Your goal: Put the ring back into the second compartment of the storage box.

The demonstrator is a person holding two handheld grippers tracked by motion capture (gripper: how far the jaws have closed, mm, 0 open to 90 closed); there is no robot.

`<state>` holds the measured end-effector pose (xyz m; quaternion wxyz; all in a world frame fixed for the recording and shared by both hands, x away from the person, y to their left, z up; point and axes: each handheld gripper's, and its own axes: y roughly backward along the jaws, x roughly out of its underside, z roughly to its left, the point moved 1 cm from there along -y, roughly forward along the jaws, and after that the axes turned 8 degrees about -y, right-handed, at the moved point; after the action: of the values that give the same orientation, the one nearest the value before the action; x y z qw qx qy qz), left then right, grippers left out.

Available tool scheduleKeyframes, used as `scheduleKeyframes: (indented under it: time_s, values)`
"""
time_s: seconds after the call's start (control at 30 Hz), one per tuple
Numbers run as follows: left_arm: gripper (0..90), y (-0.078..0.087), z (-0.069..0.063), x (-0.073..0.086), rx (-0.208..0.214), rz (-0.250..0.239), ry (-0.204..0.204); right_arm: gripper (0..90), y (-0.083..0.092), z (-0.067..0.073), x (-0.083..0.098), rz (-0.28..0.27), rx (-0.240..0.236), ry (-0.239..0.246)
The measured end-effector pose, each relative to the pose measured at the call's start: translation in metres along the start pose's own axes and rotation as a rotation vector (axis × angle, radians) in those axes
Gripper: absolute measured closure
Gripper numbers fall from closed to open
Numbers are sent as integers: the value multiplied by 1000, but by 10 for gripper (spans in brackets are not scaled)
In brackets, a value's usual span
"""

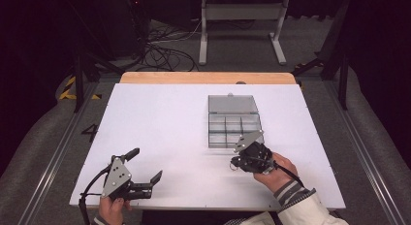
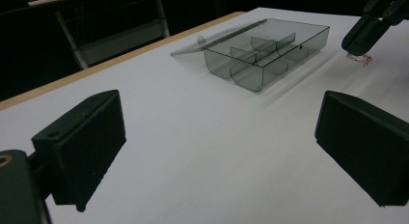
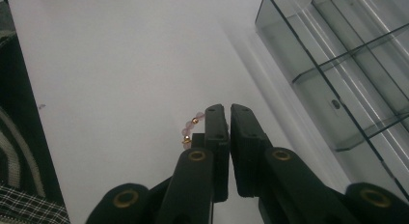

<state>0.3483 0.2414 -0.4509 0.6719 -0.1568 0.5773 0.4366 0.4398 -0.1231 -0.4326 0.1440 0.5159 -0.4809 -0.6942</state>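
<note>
1. From the high view we see the left gripper point(image 1: 145, 168) near the front left of the white table point(image 1: 160, 118), jaws spread wide with nothing between them. The right gripper point(image 1: 236, 162) sits just in front of the clear box point(image 1: 234, 123), whose lid lies open toward the far side; something small hangs at its tips, too small here for us to tell what.
2. The only writing we can read is a dark "4" point(image 1: 90, 132) on the grey floor strip left of the table.
3. In the left gripper view we look between the two parted jaws across bare table to the box point(image 2: 263, 50). At the upper right, the right gripper point(image 2: 356, 49) holds a pinkish bracelet point(image 2: 361, 59) at its tips, beside the box.
4. In the right gripper view the jaws are closed together on the bracelet point(image 3: 191, 127): pink and gold beads stick out to the left of the left jaw. The box point(image 3: 347, 64) lies to the right, apart from the jaws.
</note>
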Motion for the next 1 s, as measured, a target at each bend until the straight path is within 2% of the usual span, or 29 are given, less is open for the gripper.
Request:
scheduleKeyframes:
  time_s: [0.33, 0.53, 0.7, 1.0]
  values:
    - [43, 0, 0, 0, 3, 1, 4, 866, 7, -1, -4, -23, 9, -3]
    - [43, 0, 0, 0, 2, 1, 5, 866, 15, -5, -13, -63, 15, -4]
    - [43, 0, 0, 0, 3, 3, 5, 866, 22, -8, -19, -88, 35, -18]
    - [43, 0, 0, 0, 4, 2, 4, 866, 27, -15, -27, -112, 37, -38]
